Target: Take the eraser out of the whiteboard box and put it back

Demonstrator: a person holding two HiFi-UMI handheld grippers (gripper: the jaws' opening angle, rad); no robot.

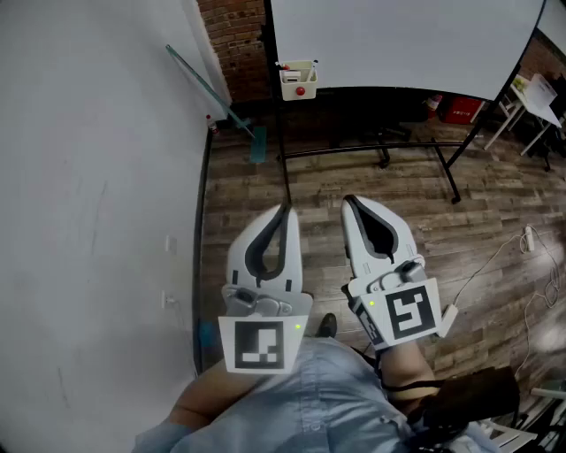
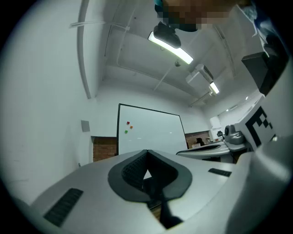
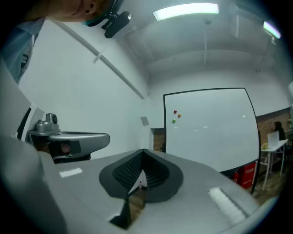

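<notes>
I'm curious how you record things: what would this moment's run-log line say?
left gripper: shut, empty | right gripper: shut, empty | whiteboard box: ahead, not yet reached

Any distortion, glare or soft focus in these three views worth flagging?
Head view: even light, sharp throughout. Left gripper view: fisheye with black corners, the ceiling light blown out, the left gripper soft up close. Right gripper view: same fisheye, the whiteboard edges bowed, the light strip overexposed.

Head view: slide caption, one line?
Left gripper and right gripper, both shut and empty, face the whiteboard and its box.
</notes>
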